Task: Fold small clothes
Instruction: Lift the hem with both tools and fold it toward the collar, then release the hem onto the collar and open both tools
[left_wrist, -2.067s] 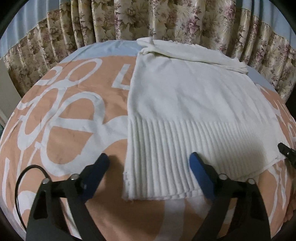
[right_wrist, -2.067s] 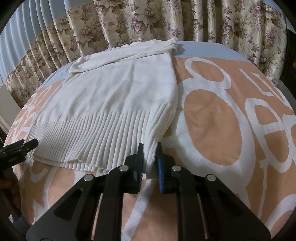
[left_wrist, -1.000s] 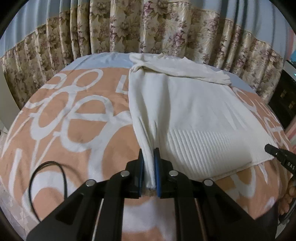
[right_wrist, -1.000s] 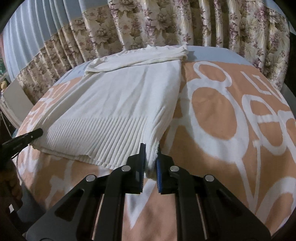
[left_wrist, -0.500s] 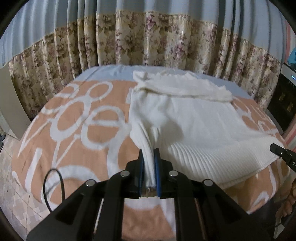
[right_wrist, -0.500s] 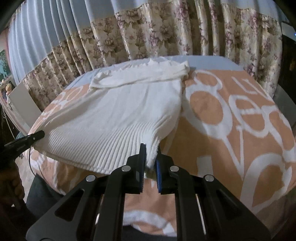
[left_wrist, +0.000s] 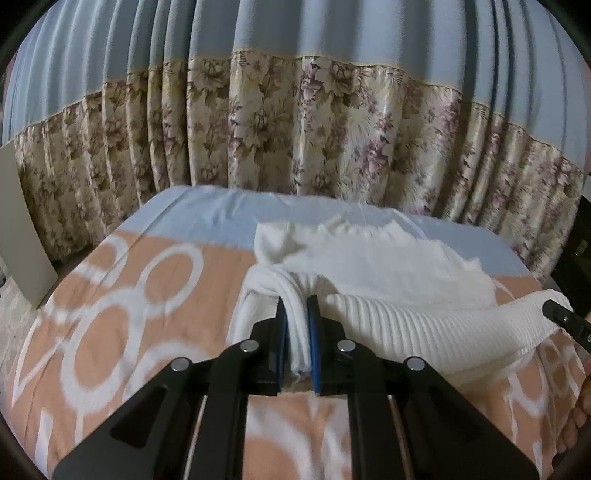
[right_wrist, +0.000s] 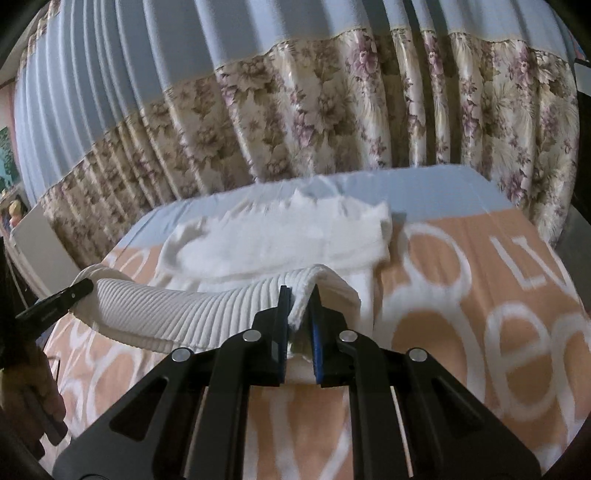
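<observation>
A white knit sweater (left_wrist: 388, 273) lies on the bed, its ribbed hem (left_wrist: 424, 325) lifted off the cover. My left gripper (left_wrist: 296, 306) is shut on the hem's left corner. My right gripper (right_wrist: 298, 295) is shut on the right corner of the ribbed hem (right_wrist: 184, 310), which hangs in a raised band between the two grippers above the sweater's body (right_wrist: 280, 243). The right gripper's tip shows at the right edge of the left wrist view (left_wrist: 565, 321); the left gripper's tip shows in the right wrist view (right_wrist: 55, 301). The folded sleeves lie at the far end.
The bed has an orange cover with white lettering (right_wrist: 480, 314) and a blue sheet (left_wrist: 207, 218) at the far end. Floral and blue curtains (left_wrist: 295, 129) hang close behind the bed. A pale board (left_wrist: 22, 229) leans at the left.
Both grippers have risen and moved toward the far end, carrying the ribbed hem up and over the sweater's body. The left gripper, open 2.1 s ago, has since shut on the hem.
</observation>
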